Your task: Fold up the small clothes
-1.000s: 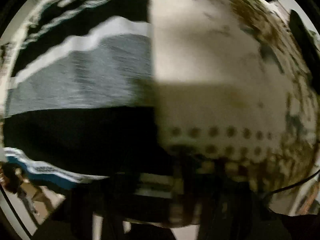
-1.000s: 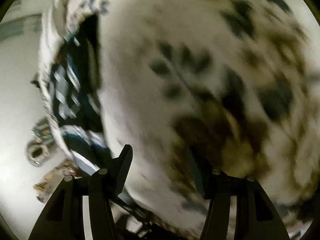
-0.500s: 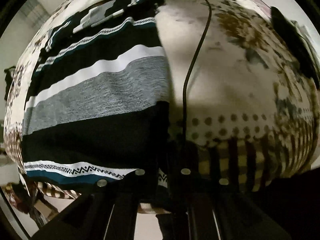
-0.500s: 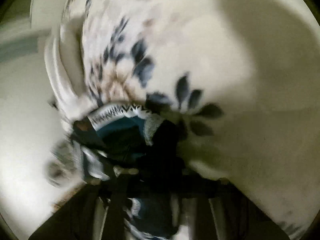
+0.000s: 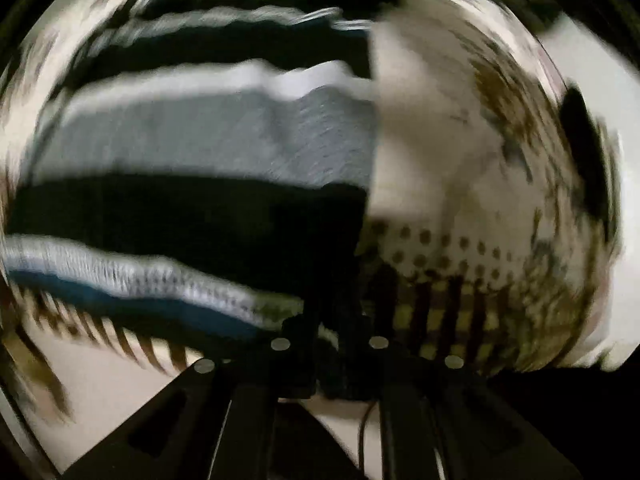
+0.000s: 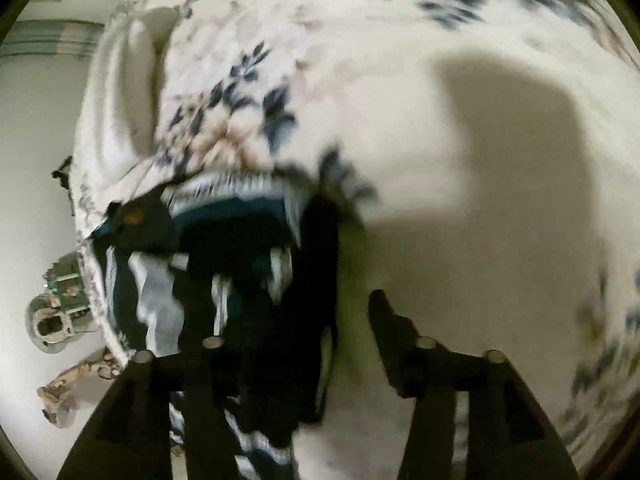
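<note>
The small striped garment (image 5: 208, 148), with black, grey, white and teal bands, lies on a floral bedspread (image 5: 440, 128). The left wrist view is blurred by motion. My left gripper (image 5: 332, 332) sits at the garment's near right corner with dark cloth pinched in a narrow gap, and its jaws are opening. In the right wrist view a bunched end of the same garment (image 6: 224, 248) lies crumpled on the bedspread (image 6: 460, 240). My right gripper (image 6: 332, 320) is opening. Its right finger (image 6: 392, 332) stands clear over bare bedspread, while cloth drapes over the left finger and the pads are not pressing on it.
A white pillow-like roll (image 6: 140, 80) lies at the bed's far left edge. On the pale floor beside the bed stand a metallic object (image 6: 52, 316) and a patterned scrap (image 6: 68, 392). A dark object (image 5: 580, 152) rests on the bedspread at right. A thin cable (image 5: 362, 432) hangs below my left gripper.
The right gripper was clamped on the bunched garment half a second ago and now stands wide. The left view has shifted, the garment's near edge has rippled, and the cable across the bedspread is gone.
</note>
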A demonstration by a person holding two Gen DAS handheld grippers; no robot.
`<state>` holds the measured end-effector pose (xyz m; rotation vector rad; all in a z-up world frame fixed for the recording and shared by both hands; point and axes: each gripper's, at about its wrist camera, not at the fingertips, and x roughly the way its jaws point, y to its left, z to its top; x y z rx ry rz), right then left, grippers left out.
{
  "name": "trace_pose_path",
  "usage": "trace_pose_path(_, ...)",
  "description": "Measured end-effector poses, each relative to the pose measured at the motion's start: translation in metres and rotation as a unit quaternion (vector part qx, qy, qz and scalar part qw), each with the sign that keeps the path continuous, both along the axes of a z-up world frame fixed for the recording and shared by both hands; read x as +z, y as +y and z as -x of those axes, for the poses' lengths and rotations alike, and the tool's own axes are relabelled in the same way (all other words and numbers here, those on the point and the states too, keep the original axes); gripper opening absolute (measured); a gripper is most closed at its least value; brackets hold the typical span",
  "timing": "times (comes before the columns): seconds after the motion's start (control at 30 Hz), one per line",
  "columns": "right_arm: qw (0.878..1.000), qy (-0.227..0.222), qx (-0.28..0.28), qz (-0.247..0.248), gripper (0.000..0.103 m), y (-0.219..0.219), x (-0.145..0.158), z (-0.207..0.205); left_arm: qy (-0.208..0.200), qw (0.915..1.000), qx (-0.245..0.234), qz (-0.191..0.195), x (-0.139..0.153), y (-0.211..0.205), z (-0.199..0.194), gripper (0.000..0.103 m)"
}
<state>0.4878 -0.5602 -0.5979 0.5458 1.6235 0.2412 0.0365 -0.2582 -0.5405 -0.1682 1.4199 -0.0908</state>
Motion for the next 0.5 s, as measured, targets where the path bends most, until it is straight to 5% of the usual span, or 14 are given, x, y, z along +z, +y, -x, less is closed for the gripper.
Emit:
trace_pose_path(0.03, 1.000, 0.004, -0.006, -0.010, 0.054, -0.004, 0.003, 0.020, 0.010, 0.9995, 0.029, 0.004, -0.001, 0.009, 0.003, 0.014)
trace_pose_path(0.1, 0.999, 0.023, -0.013, -0.035, 0.054, -0.008, -0.001, 0.058, 0.030, 0.9973, 0.067, -0.003, -0.005, 0.025, 0.010, 0.058)
trace_pose_path(0.17, 0.995, 0.065, -0.010, -0.071, 0.054, 0.003, -0.020, 0.102, 0.044, 0.9931, 0.106, -0.024, -0.009, 0.046, 0.018, 0.083)
trace_pose_path(0.27, 0.989, 0.102, -0.005, -0.112, 0.054, 0.036, -0.054, 0.149, 0.052, 0.9871, 0.142, -0.052, -0.011, 0.072, 0.025, 0.083)
trace_pose_path(0.33, 0.987, 0.087, -0.021, -0.131, 0.055, 0.054, -0.067, 0.165, 0.053, 0.9839, 0.159, -0.063, -0.010, 0.087, 0.028, 0.083)
trace_pose_path(0.37, 0.989, 0.069, -0.028, -0.126, 0.042, 0.057, -0.065, 0.169, 0.050, 0.9827, 0.165, -0.068, -0.008, 0.096, 0.030, 0.083)
trace_pose_path(0.4, 0.991, 0.054, -0.036, -0.118, 0.002, 0.058, -0.061, 0.173, 0.047, 0.9815, 0.171, -0.071, -0.006, 0.103, 0.032, 0.083)
trace_pose_path(0.5, 0.995, 0.049, -0.062, -0.063, 0.000, 0.040, -0.051, 0.188, 0.042, 0.9767, 0.196, -0.076, -0.001, 0.123, 0.041, 0.083)
